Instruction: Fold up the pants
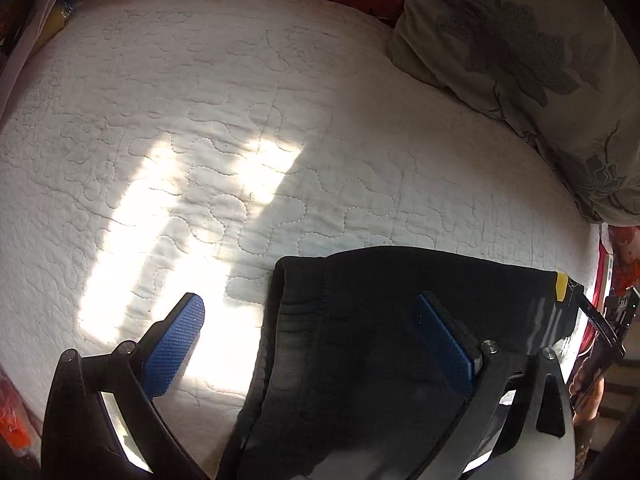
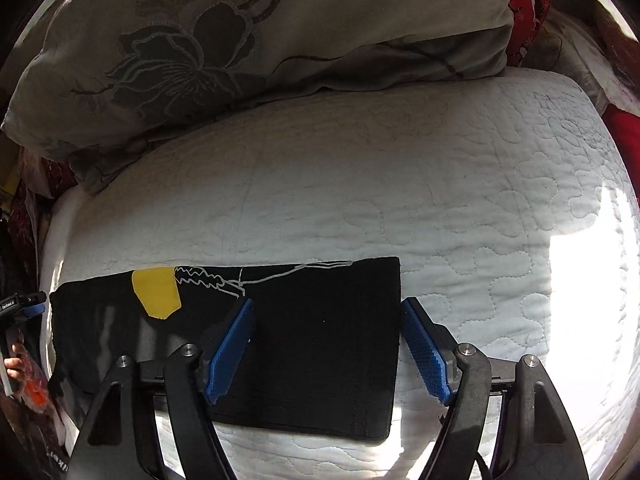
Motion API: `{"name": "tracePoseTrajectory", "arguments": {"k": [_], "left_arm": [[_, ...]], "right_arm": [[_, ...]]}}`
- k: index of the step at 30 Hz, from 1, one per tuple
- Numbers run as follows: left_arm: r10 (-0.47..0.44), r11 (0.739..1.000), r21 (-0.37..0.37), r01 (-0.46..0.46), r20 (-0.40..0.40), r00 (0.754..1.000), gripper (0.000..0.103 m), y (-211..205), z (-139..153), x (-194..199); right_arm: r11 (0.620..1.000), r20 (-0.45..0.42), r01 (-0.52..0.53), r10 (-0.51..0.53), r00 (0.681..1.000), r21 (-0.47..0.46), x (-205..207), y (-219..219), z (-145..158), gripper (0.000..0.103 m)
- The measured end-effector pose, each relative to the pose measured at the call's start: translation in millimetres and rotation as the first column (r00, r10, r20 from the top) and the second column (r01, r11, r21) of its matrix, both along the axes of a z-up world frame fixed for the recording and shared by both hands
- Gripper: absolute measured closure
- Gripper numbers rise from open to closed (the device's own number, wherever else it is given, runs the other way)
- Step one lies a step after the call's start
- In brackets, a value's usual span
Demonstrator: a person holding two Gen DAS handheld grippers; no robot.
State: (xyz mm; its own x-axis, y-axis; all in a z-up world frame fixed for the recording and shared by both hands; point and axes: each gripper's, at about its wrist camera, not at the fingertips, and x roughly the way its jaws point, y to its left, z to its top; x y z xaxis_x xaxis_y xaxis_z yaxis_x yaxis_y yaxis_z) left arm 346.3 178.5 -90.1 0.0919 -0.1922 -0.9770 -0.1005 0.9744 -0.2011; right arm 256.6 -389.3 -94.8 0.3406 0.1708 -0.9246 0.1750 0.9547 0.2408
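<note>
Black pants folded flat on white quilted bed | left gripper jaws spread wide, empty | right gripper jaws spread, empty | grey pillow behind

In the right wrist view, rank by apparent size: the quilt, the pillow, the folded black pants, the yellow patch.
1. White quilt.
2. Floral pillow, though it is cut off at the frame's top, so unsure against the quilt.
3. Folded black pants.
4. Yellow patch.

One pants, one pillow, two claws
</note>
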Motion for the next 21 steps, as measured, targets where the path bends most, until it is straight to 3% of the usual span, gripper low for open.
{"name": "tracePoseTrajectory", "arguments": {"k": [6, 12, 14, 16, 19, 21], "left_arm": [[-0.169, 0.985, 0.019, 0.169, -0.022, 0.985, 0.000, -24, -8, 9], [-0.347, 0.933, 0.068, 0.353, -0.086, 0.934, 0.003, -34, -19, 18], [-0.375, 0.925, 0.038, 0.379, -0.084, 0.923, 0.006, -35, -19, 23], [-0.407, 0.913, -0.028, 0.406, -0.062, 0.911, 0.018, -38, -14, 22], [-0.480, 0.877, -0.031, 0.479, -0.036, 0.877, 0.018, -43, -8, 17], [-0.483, 0.876, -0.027, 0.482, -0.048, 0.874, 0.019, -42, -13, 16]], "right_arm": [[1.000, -0.008, -0.007, 0.007, 1.000, 0.012, 1, -2, -1, 0.028], [1.000, -0.013, -0.018, 0.019, 1.000, 0.017, -1, -8, -1, 0.028], [1.000, -0.011, -0.015, 0.016, 1.000, 0.021, 4, -10, -2, 0.027], [1.000, -0.011, -0.010, 0.010, 1.000, 0.021, 7, -11, -2, 0.027], [1.000, -0.012, -0.004, 0.004, 1.000, 0.022, 9, -11, -3, 0.027], [1.000, -0.016, -0.004, 0.005, 1.000, 0.021, 10, -11, -3, 0.027]]}}
